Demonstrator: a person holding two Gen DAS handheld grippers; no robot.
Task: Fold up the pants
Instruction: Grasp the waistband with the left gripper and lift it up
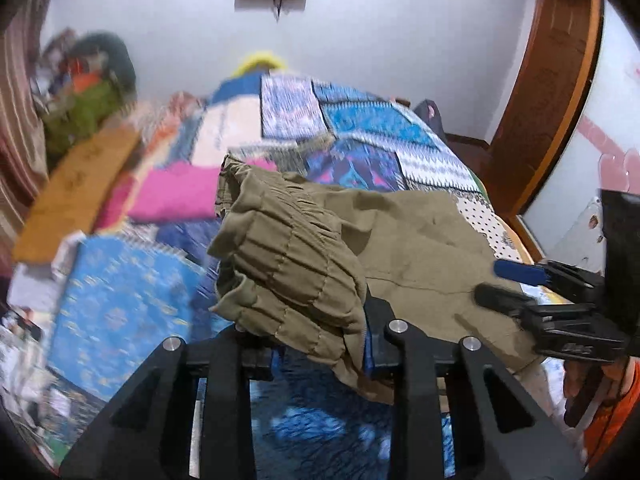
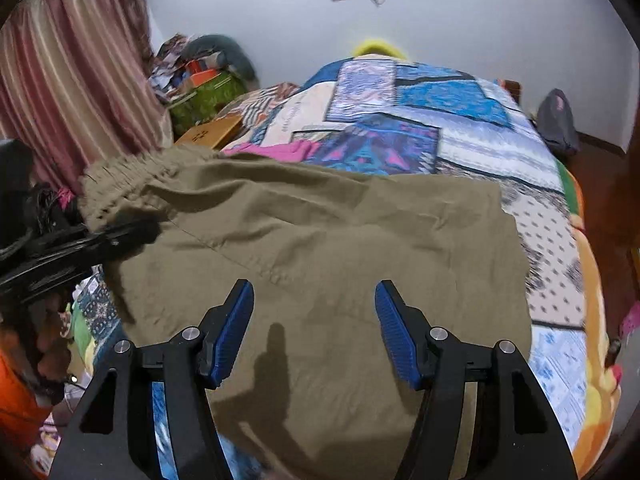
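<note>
— Where are the olive-khaki cotton pants (image 2: 320, 248)?

— Spread on the patchwork quilt (image 2: 460, 140). My left claw (image 1: 320, 344) pinches their gathered waistband (image 1: 288, 264) at the near left; my right claw (image 2: 314, 332) hangs spread above the cloth.

— Advice?

— Carry the waistband across evenly, keeping the pinch firm.

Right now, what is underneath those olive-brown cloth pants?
The olive-brown cloth pants lie on a colourful patchwork bedspread, partly overlapping a pink cloth. Anything else beneath is hidden.

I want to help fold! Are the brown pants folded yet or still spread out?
Mostly spread: the pants lie wide across the bed; only the waistband is bunched in the left gripper.
</note>
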